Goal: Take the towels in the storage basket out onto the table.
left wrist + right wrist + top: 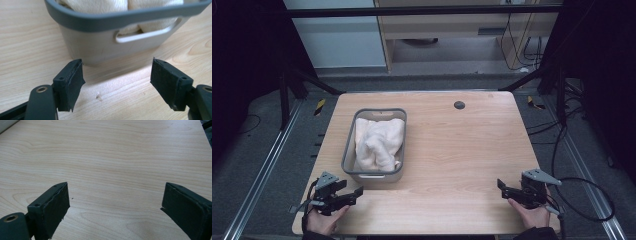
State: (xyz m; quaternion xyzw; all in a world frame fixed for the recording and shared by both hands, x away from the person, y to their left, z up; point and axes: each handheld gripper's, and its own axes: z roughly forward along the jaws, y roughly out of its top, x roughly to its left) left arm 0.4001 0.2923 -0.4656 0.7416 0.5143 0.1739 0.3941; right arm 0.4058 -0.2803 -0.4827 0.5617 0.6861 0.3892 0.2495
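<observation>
A grey plastic basket (347, 150) stands on the left half of the wooden table (462, 145), with a crumpled cream towel (378, 142) inside it. My left gripper (352, 192) is held near the table's front left corner, just in front of the basket, open with nothing between its jaws. In the left gripper view the basket's near wall (100, 47) with its handle slot and the towel (100, 5) show close ahead of the left gripper (117, 83). My right gripper (503, 188) rests near the front right corner, open and empty, and the right gripper (115, 206) faces bare wood.
A small dark round cap (459, 104) sits in the table top near the far edge. Black cables (584, 200) trail off the right side. Dark frame posts and floor rails flank the table.
</observation>
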